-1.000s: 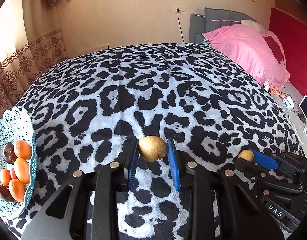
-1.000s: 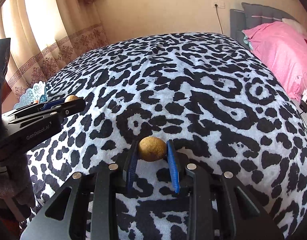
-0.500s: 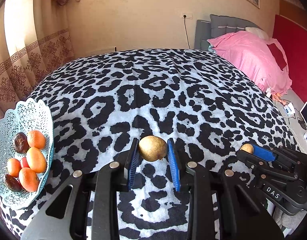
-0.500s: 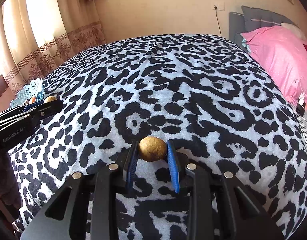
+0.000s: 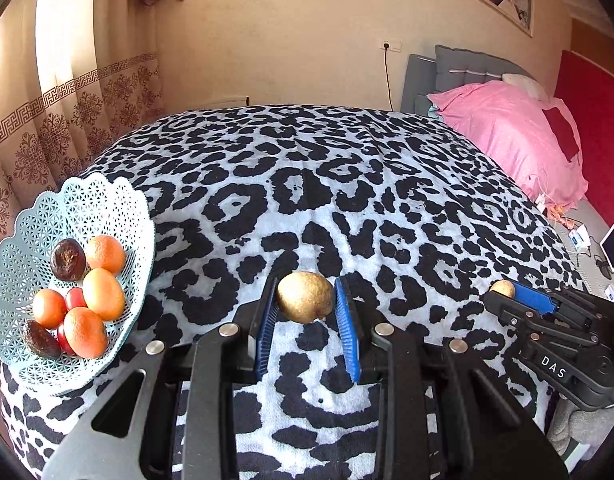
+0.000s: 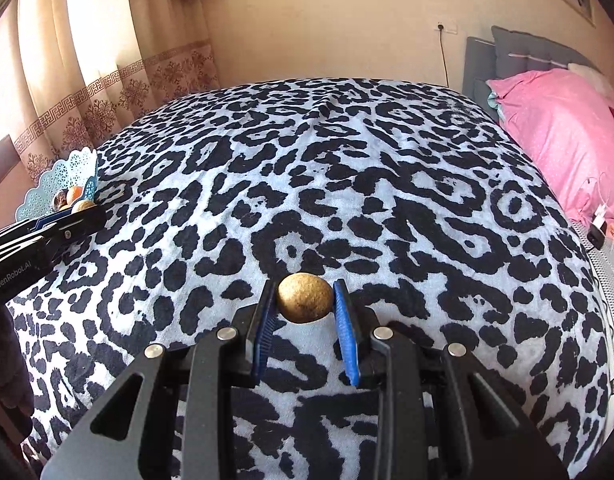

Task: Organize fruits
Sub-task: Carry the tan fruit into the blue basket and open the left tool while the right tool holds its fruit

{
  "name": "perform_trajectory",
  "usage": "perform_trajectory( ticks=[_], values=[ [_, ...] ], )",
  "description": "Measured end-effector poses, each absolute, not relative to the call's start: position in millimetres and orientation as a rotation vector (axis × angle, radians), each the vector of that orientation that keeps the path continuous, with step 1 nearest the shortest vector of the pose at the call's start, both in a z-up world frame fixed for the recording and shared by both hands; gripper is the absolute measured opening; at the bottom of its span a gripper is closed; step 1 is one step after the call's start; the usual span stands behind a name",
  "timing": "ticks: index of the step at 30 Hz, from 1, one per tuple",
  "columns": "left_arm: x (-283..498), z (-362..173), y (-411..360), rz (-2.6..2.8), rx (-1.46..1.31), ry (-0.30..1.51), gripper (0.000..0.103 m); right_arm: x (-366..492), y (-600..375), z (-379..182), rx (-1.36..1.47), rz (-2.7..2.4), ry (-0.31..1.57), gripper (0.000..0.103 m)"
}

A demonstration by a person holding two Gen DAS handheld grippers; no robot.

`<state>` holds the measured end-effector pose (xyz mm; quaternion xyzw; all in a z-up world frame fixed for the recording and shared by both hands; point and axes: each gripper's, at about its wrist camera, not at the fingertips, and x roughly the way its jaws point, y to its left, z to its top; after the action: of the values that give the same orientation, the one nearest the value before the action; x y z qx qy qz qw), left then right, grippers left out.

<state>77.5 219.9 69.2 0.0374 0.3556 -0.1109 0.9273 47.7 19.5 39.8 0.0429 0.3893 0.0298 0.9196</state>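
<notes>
My left gripper (image 5: 306,304) is shut on a golden-brown round fruit (image 5: 305,297), held above the leopard-print cloth. My right gripper (image 6: 305,305) is shut on a second brown fruit (image 6: 304,297). A light blue lattice basket (image 5: 103,208) sits at the table's left edge, to the left of my left gripper. It holds several oranges (image 5: 103,294), two dark brown fruits (image 5: 68,260) and small red ones (image 5: 75,298). The right gripper (image 5: 507,292) also shows at the right of the left wrist view. In the right wrist view the left gripper (image 6: 83,210) is next to the basket (image 6: 55,184).
The leopard-print cloth (image 5: 347,200) covers the whole table. Patterned curtains (image 5: 67,120) hang to the left. A bed with a pink cover (image 5: 515,136) stands at the right, with small devices and cables (image 5: 579,236) on the floor beside it.
My left gripper has moved left toward the basket with its fruit, so the basket is now larger and fuller in view. The right gripper still holds its fruit and has shifted only a little.
</notes>
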Motion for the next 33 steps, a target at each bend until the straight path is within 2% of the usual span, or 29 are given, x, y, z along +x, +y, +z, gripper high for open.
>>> perform_trajectory(
  ticks=[28,31,33],
  values=[
    [86,92,373,0.076,-0.053,0.638,0.03,55,79,47,0.044,0.146,0.82,0.029],
    [85,91,382,0.085,-0.069,0.64,0.032,57,82,46,0.042,0.149,0.826,0.029],
    [85,90,385,0.092,-0.077,0.638,0.043,58,84,47,0.039,0.154,0.826,0.029]
  ],
)
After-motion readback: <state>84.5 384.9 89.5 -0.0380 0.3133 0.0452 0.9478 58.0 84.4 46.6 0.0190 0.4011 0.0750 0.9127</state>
